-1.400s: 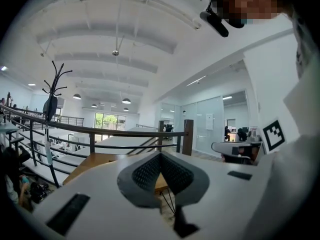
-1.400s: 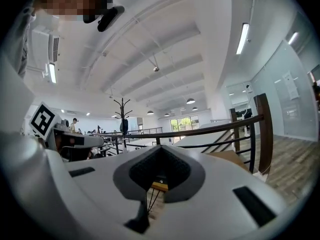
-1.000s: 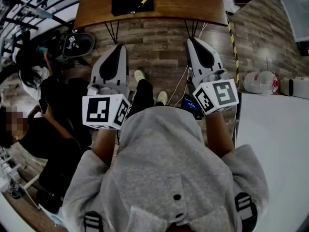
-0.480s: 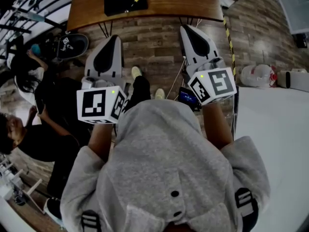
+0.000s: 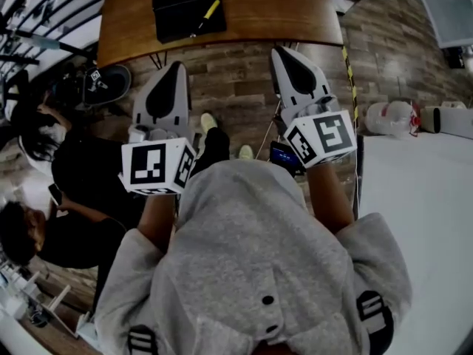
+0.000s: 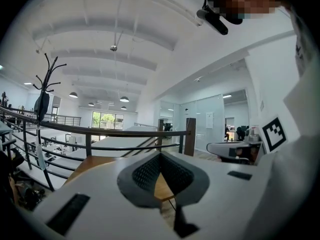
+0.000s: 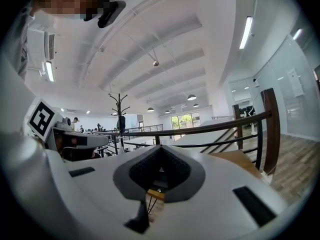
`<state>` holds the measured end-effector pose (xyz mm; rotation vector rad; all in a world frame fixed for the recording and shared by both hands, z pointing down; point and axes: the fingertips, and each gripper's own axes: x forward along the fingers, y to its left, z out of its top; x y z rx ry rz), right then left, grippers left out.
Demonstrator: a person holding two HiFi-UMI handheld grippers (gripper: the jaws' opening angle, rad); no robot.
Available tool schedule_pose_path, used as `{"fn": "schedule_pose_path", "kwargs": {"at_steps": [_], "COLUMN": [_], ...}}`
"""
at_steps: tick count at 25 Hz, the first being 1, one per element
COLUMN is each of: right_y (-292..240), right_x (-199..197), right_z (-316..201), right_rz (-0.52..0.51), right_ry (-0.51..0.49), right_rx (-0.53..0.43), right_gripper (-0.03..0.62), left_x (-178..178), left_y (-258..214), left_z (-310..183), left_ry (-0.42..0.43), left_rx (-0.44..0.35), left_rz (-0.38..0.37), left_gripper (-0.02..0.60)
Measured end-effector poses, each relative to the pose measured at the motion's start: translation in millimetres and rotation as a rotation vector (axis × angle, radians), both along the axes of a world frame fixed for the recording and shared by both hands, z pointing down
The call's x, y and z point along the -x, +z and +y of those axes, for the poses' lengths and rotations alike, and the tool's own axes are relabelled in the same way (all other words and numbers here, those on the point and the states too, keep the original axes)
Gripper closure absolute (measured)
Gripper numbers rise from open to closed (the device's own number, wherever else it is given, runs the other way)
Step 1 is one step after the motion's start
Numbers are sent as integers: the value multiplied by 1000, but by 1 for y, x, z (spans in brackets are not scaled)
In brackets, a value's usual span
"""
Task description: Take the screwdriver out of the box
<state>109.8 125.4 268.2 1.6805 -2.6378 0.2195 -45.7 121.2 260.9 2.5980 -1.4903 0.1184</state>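
My head view came through dim and washed-out, bent hard toward its edges. Both gripper views were bright, lit by ceiling lamps [image 6: 124, 99] and far windows [image 6: 106, 120], with black fisheye corners and a soft, unfocused foreground.

Table [image 5: 295, 6] warm brown wood; on it the box [image 5: 177, 9] is black and the screwdriver [image 5: 211, 10] has a yellow handle. Left gripper [image 5: 177, 65] and right gripper [image 5: 276, 50] have white shells with dark grey pads [image 6: 145, 173] in a fine dimpled grid, and the left cube [image 5: 154, 166] and right cube [image 5: 323, 137] are white with black square markers. Hoodie [image 5: 251, 257] light grey with small black eyelets; floor [image 5: 236, 80] grey-brown planks; tape [image 5: 350, 87] striped yellow and black; platform [image 5: 421, 220] plain white.
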Motion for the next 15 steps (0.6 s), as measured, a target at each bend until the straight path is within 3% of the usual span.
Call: {"fn": "schedule_pose_path", "kwargs": {"at_steps": [7,15], "right_y": [4,0], "right_x": [33,74], "right_z": [-57,-90], "right_rz": [3,42], "right_ry": [-1,-9], "right_rx": [19,14], "right_gripper": [587,588], "left_x": [29,67], "left_y": [2,4], "left_z": [-60,-93], "left_ry": [14,21], "left_rx": [10,11], "left_rz": [11,31], "left_gripper": [569,569]}}
